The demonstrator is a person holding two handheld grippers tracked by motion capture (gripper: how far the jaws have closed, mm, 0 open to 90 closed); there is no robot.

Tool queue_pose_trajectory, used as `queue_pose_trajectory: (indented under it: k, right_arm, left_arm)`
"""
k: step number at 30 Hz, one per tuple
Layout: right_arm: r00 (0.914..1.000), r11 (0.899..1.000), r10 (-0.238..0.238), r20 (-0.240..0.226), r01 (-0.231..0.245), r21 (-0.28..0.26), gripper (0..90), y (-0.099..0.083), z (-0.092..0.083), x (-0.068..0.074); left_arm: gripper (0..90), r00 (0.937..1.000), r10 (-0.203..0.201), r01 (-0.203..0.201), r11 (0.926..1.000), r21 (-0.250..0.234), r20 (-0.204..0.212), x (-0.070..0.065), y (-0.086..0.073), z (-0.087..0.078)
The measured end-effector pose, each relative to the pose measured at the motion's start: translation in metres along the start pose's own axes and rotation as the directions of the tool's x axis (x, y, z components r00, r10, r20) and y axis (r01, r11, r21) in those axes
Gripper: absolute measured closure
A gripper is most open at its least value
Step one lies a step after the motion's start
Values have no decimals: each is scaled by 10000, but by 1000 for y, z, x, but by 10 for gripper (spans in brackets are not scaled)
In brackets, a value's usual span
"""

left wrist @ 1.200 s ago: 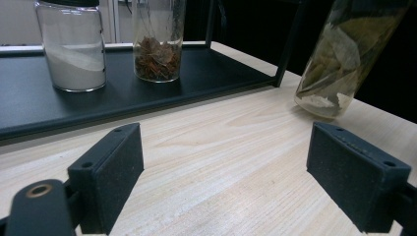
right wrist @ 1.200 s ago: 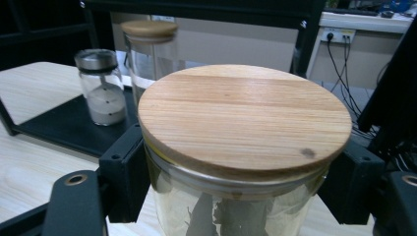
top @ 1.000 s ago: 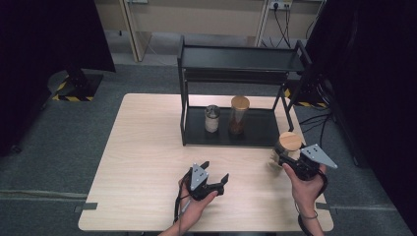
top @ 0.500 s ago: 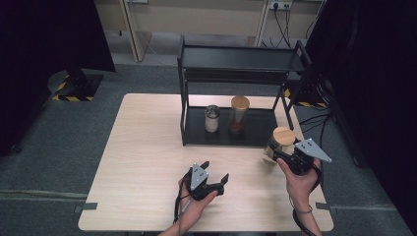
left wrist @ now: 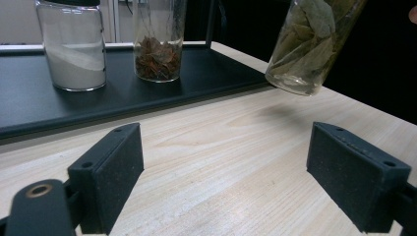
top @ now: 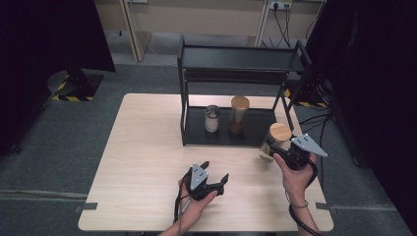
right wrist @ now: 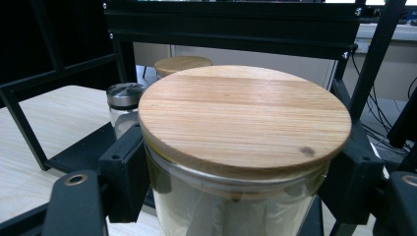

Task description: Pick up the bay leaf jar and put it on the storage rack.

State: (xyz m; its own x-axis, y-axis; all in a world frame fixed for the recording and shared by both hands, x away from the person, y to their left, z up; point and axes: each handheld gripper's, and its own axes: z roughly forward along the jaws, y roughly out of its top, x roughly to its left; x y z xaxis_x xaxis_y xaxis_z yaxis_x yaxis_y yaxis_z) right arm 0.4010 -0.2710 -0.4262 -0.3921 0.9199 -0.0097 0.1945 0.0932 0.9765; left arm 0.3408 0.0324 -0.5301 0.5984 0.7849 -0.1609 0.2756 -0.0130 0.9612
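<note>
Where the pale wooden table [top: 147, 162] meets grey floor on every side, its near half lies bare, and this bare board gives both hands their widest room to move. The black two-tier rack [top: 241, 59] stands on the far half, its upper shelf roofing the lower tray [left wrist: 29, 108], so that anything entering the tray must pass under that shelf and between the corner posts. On the tray stand two jars: a tall jar with a wooden lid [top: 239, 115], holding brown dried matter at its bottom, and beside it, to the left, a shorter jar with a metal lid [top: 212, 118], filled with white powder. Tray room is open to the right of the tall jar.

The right gripper [top: 281, 150] holds the leaf jar [top: 275, 141] clear of the table, tilted, just off the tray's right front corner; its jaws clamp the glass beneath the round wooden lid [right wrist: 244, 117]. In the left gripper view the jar's base hangs above the board with a shadow under it.

The left gripper [top: 216, 172] rests low over the near middle of the table, its jaws spread wide with nothing between them, well apart from rack and jar.
</note>
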Motion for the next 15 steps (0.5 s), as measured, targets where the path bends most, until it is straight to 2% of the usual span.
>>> queue_pose_trajectory:
  k: [15]
  right_arm:
    - [10000, 10000, 11, 39, -11, -23, 253, 8, 12, 1]
  left_arm:
    - [138, 10000, -2, 2, 10000, 0, 6, 0, 0, 0]
